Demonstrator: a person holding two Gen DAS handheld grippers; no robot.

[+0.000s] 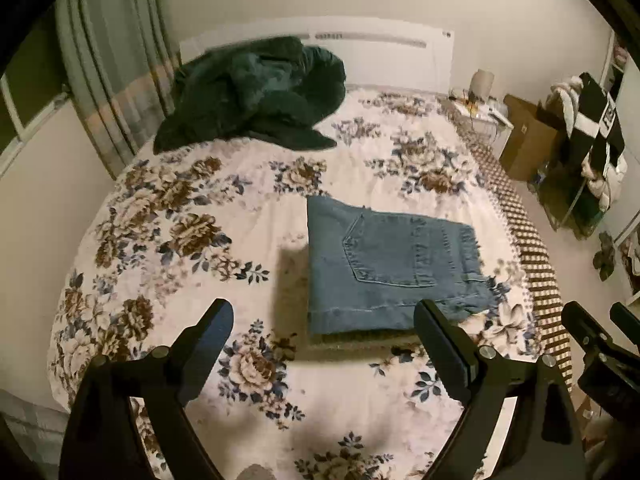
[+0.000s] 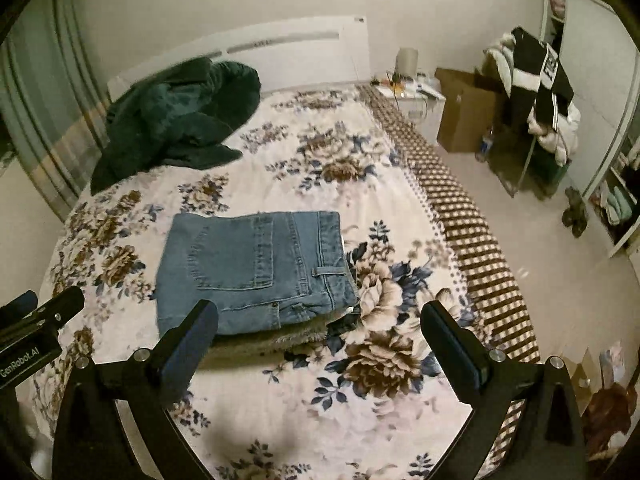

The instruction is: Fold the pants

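Note:
A pair of blue denim pants (image 1: 392, 264) lies folded into a compact rectangle on the floral bedspread (image 1: 180, 220), back pocket up; it also shows in the right wrist view (image 2: 256, 268). My left gripper (image 1: 324, 316) is open and empty, held above the bed just short of the pants' near edge. My right gripper (image 2: 320, 316) is open and empty, also held near the near edge of the pants. The right gripper shows at the right edge of the left wrist view (image 1: 600, 328), and the left gripper at the left edge of the right wrist view (image 2: 40, 308).
A dark green blanket (image 1: 256, 92) is heaped at the head of the bed by the white headboard (image 1: 360, 52). Curtains (image 1: 108, 80) hang on the left. On the right are a nightstand (image 2: 416, 96), a cardboard box (image 2: 464, 116) and a clothes-draped chair (image 2: 536, 96).

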